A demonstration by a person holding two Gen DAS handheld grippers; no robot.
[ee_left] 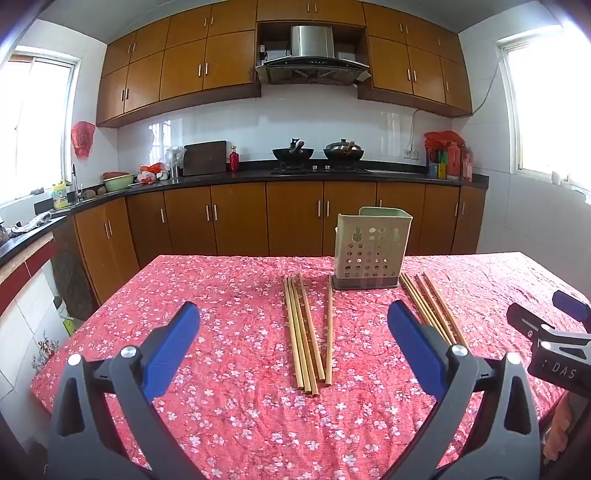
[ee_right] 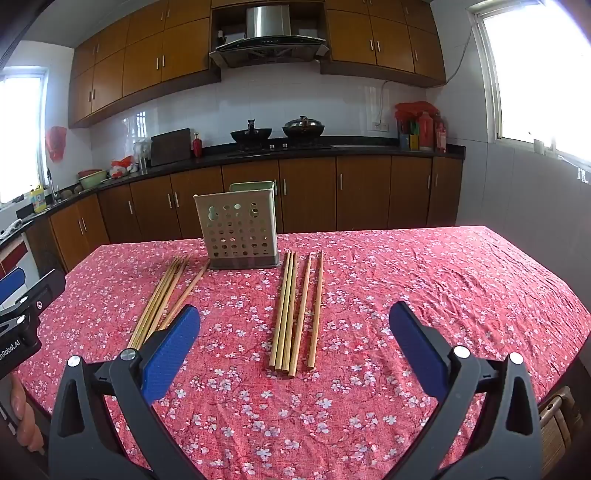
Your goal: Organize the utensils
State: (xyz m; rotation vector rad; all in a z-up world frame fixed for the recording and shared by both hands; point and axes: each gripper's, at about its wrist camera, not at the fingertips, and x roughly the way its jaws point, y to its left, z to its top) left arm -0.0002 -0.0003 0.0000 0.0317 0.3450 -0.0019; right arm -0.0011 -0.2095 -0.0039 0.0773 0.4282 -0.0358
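Spread left gripper (ee_left: 293,325) – chopsticks (ee_left: 308,332) between

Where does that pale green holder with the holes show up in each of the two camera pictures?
Left wrist: the utensil holder stands right of centre, at the table's far edge.
Right wrist: the utensil holder stands left of centre, chopsticks either side.
Shared landmark: the range hood on the back wall.

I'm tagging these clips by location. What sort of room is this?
A home kitchen, most likely: steel range hood above a black wok on the stove, and brown wooden wall cabinets.
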